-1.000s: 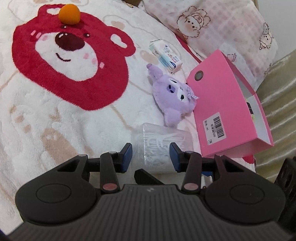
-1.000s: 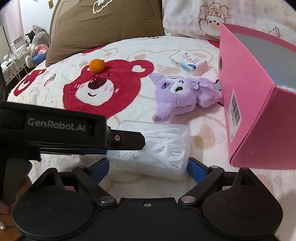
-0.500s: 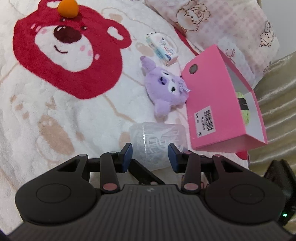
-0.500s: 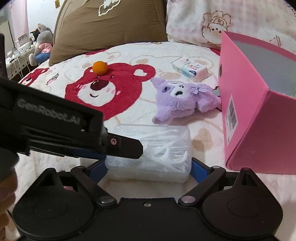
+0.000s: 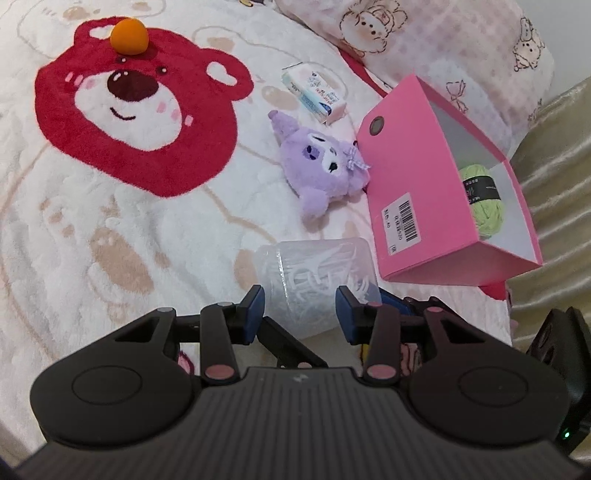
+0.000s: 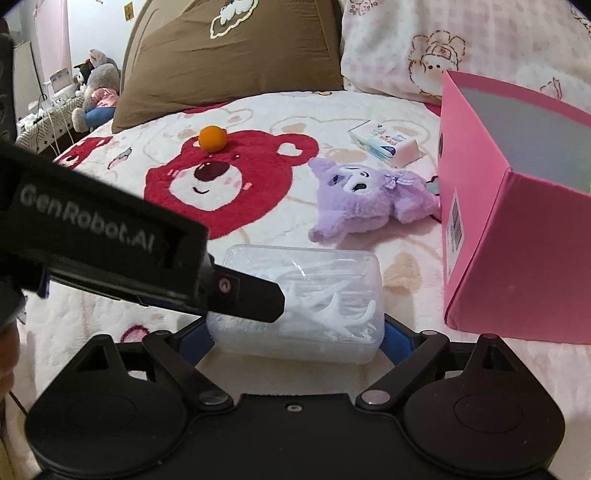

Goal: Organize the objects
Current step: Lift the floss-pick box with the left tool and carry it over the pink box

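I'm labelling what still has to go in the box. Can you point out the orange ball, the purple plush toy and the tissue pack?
orange ball [image 5: 129, 31], left wrist view, centre of the ball.
purple plush toy [image 5: 325, 162], left wrist view, on its face.
tissue pack [image 6: 386, 142], right wrist view, on its printed top face.

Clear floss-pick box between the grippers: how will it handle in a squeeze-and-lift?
The clear box looks thin-walled, so it may flex under a hard squeeze. Its smooth, glossy plastic could slip on the right gripper's blue pads. It holds only small white picks, so it is probably light. They look loose and may shift if it tilts. It lies flat on the plush blanket, so rolling seems unlikely.
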